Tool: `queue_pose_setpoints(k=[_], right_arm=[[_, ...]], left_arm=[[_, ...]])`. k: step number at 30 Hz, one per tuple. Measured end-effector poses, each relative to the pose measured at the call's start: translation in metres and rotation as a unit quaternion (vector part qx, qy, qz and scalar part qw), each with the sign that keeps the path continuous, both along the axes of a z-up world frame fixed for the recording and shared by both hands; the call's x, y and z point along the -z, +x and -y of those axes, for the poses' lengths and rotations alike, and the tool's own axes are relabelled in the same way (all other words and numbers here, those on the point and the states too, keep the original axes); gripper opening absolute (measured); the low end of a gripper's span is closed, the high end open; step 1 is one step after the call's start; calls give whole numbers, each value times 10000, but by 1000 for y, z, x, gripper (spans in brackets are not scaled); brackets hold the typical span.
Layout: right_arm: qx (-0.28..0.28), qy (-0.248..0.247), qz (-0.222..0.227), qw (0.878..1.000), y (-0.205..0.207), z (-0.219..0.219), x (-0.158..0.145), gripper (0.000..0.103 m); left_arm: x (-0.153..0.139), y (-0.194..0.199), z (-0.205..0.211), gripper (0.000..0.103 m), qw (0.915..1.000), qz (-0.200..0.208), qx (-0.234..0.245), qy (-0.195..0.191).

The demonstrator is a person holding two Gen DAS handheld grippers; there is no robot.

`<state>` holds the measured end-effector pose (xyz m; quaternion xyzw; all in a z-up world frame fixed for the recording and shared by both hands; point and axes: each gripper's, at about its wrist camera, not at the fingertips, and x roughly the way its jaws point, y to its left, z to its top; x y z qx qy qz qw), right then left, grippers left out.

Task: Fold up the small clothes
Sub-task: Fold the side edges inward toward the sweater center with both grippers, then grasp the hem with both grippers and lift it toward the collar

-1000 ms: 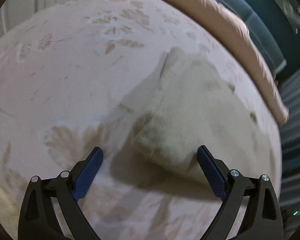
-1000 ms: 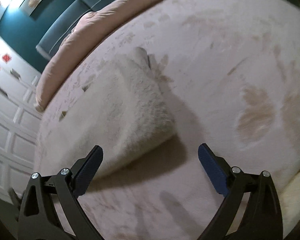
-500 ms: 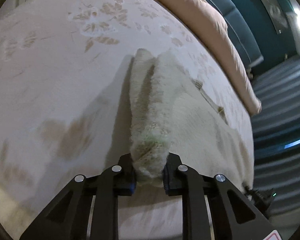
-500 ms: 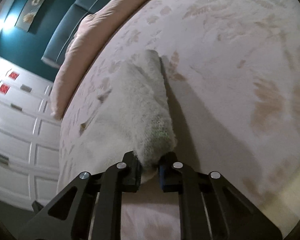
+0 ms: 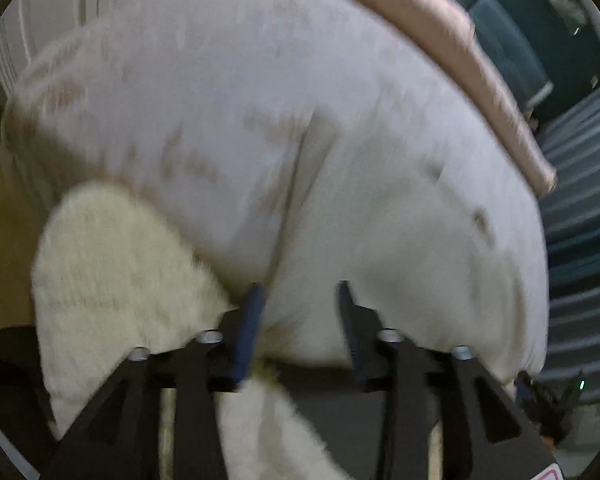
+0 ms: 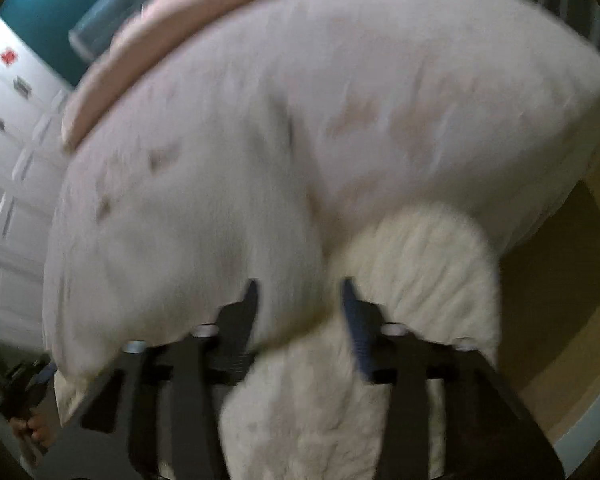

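Both views were badly smeared by motion blur, so fine detail was hard to read.

In the left wrist view, the left hand-held gripper stood part-open, its blue-padded fingers apart with a clear gap between them. A pale fluffy garment lay on the bed ahead, and its near edge reached down into the gap between the fingers. The blur made it impossible to tell whether the pads touched the cloth, but nothing was pinched between them. To the left of that gripper lay a cream fleecy piece, and more of the same cream fleece ran down beneath the gripper body at the bottom of the view.

In the right wrist view, the right hand-held gripper was likewise part-open, its fingers spread with a gap, and the garment edge sat between them without being clamped. The cream fleecy piece lay just to the right of this gripper and continued down under it.

The bed carried a faint leaf-patterned cover. A peach-coloured blanket ran along its far edge, with a dark teal headboard behind it. White panelled cupboard doors showed at the left of the right wrist view.
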<state>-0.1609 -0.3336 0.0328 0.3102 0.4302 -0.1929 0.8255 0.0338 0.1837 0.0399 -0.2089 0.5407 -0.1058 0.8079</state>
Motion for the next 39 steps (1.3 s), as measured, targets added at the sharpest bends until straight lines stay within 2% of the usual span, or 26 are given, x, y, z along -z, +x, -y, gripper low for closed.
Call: queue_pose_setpoints(k=[1, 4, 6, 10, 11, 14, 15, 16, 17, 18, 19, 21, 23, 25, 27, 28, 29, 30, 32, 33, 34, 36, 37, 38, 39], right_arm=[[47, -145, 214, 9997, 4, 3, -10, 57], [50, -527, 611, 9967, 36, 13, -28, 58], [-47, -639, 854, 9943, 62, 13, -31, 66], [-244, -679, 992, 9924, 123, 21, -15, 72], [-249, -716, 923, 9928, 135, 21, -9, 72], [-313, -631, 454, 9965, 172, 20, 22, 72], [-322, -529, 389, 9973, 173, 19, 30, 72], [-327, -328, 277, 9985, 174, 20, 43, 65], [-358, -232, 200, 9989, 175, 18, 50, 38], [-441, -171, 105, 9988, 174, 17, 55, 8], [-545, -133, 96, 9984, 172, 14, 57, 7], [-655, -120, 429, 9969, 159, 8, 41, 6], [-792, 76, 1379, 9872, 134, 4, -5, 6], [-870, 230, 2377, 9672, 109, 8, -47, 6], [-804, 194, 2935, 9524, 93, 15, -69, 6], [-660, 24, 2837, 9566, 94, 22, -65, 6], [-607, -209, 2447, 9675, 104, 27, -53, 6], [-632, -656, 1458, 9851, 127, 31, -19, 6], [-561, -517, 140, 9970, 153, 37, 40, 6], [-419, -260, -42, 9988, 154, 40, 55, 6], [-337, -21, 434, 9985, 146, 37, 45, 6], [-317, -150, 1194, 9922, 134, 29, 14, 6], [-322, -167, 1377, 9898, 132, 28, 8, 7], [-336, -234, 1363, 9898, 135, 28, 9, 7], [-376, -347, 1097, 9927, 144, 29, 18, 8]], left_arm=[[-7, 7, 2, 64, 9999, 167, -11, -24], [-24, 47, 28, 70, 9975, 687, 122, 62], [-22, 76, 50, 75, 9965, 792, 247, 112], [7, 113, 78, 76, 9967, 671, 426, 160], [18, 121, 84, 76, 9975, 540, 376, 263], [51, 137, 88, 76, 9990, 205, 367, 181], [59, 142, 89, 71, 9990, 112, 378, 222], [61, 139, 85, 62, 9988, 152, 383, 269], [60, 138, 83, 54, 9984, 226, 429, 302], [57, 137, 84, 21, 9975, 317, 552, 306], [54, 136, 85, 9, 9962, 361, 746, 278], [40, 133, 84, 7, 9949, 579, 793, 216], [8, 121, 77, 7, 9914, 1017, 819, -41], [-20, 112, 70, 7, 9877, 1326, 772, -285], [-36, 109, 65, 7, 9855, 1549, 628, -289], [-32, 112, 68, 7, 9858, 1559, 594, -186], [-22, 119, 74, 7, 9869, 1489, 625, -13], [-6, 125, 77, 7, 9890, 1325, 641, 156], [45, 138, 83, 7, 9949, 623, 700, 381], [58, 138, 85, 7, 9952, 473, 694, 500], [62, 134, 86, 7, 9949, 515, 689, 535], [51, 128, 88, 7, 9934, 707, 692, 585], [48, 128, 88, 7, 9932, 728, 696, 592], [47, 129, 89, 7, 9927, 727, 703, 649], [52, 134, 92, 8, 9921, 687, 718, 759]])
